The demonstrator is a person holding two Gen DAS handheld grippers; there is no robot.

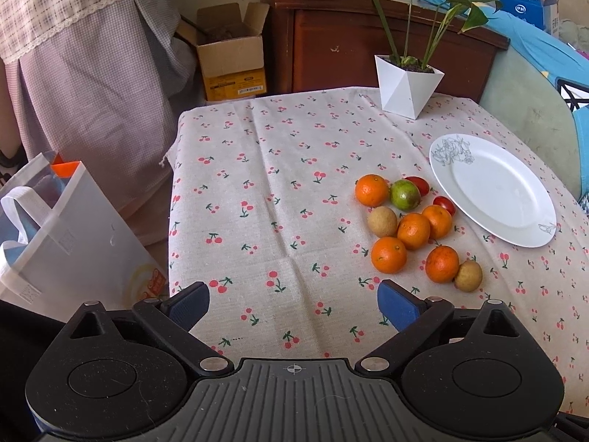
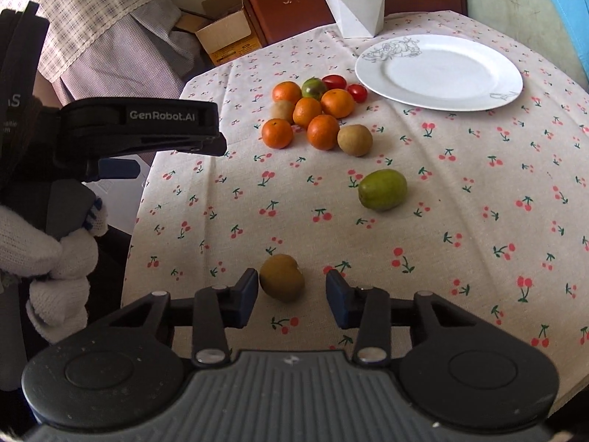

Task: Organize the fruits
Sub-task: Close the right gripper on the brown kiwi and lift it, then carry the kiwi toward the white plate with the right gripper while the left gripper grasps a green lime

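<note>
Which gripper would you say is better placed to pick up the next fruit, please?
Right. The right gripper already has a brown fruit between its open jaws, not yet clamped. The left gripper is wide open over bare cloth, away from the fruit pile.

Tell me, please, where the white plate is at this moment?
The white plate lies at the far right of the table in both views, just right of the fruit pile and in front of the white plant pot. Nothing lies on it.
</note>
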